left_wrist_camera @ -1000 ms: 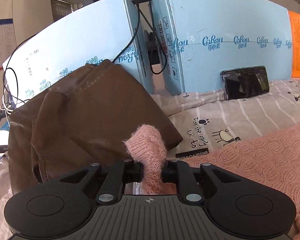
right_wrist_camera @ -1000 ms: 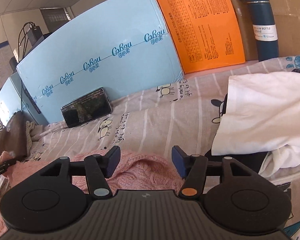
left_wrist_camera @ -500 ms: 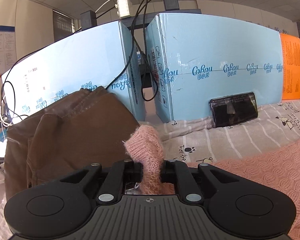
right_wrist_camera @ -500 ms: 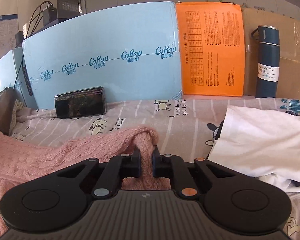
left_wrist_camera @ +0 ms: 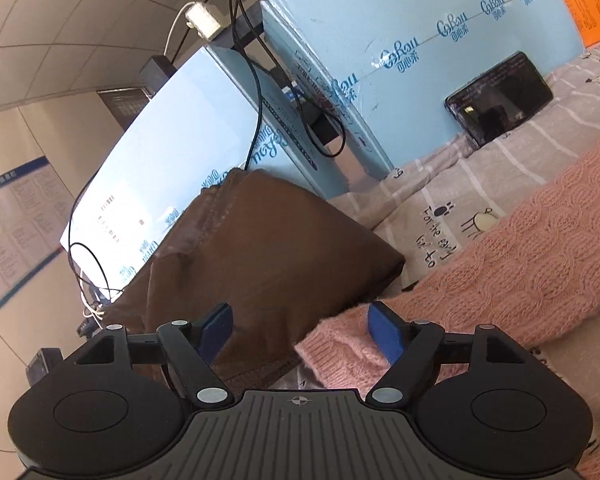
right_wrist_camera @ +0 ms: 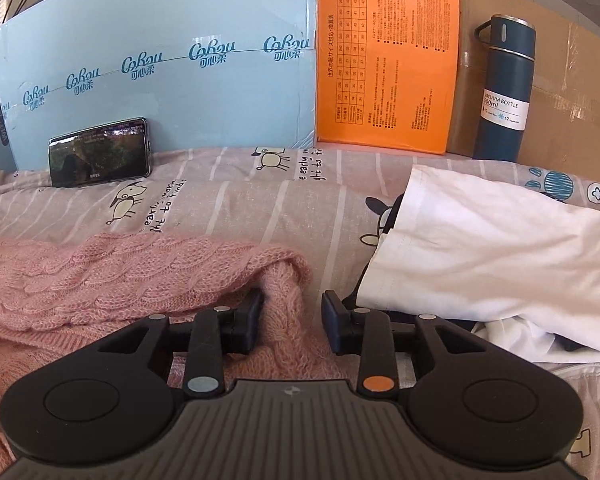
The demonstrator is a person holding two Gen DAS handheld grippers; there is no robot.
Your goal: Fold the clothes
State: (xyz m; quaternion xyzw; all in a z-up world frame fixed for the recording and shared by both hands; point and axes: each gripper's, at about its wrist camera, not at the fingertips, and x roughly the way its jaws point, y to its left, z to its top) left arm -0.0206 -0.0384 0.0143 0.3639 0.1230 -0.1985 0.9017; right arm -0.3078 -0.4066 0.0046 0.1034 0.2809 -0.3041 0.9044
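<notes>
The pink cable-knit sweater (right_wrist_camera: 100,276) lies rumpled on the striped printed sheet (right_wrist_camera: 260,200). Both grippers, left (left_wrist_camera: 300,324) and right (right_wrist_camera: 292,320), gape over its fuzzy edges, gripping nothing. Smooth brown garment (left_wrist_camera: 268,248) left, white cloth (right_wrist_camera: 492,248) right.

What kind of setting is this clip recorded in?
Probably a makeshift recording spot in an office, not a home: clothes lie on a cartoon-print sheet walled in by blue cartons, under a panelled ceiling with a wall notice and trailing cables.
</notes>
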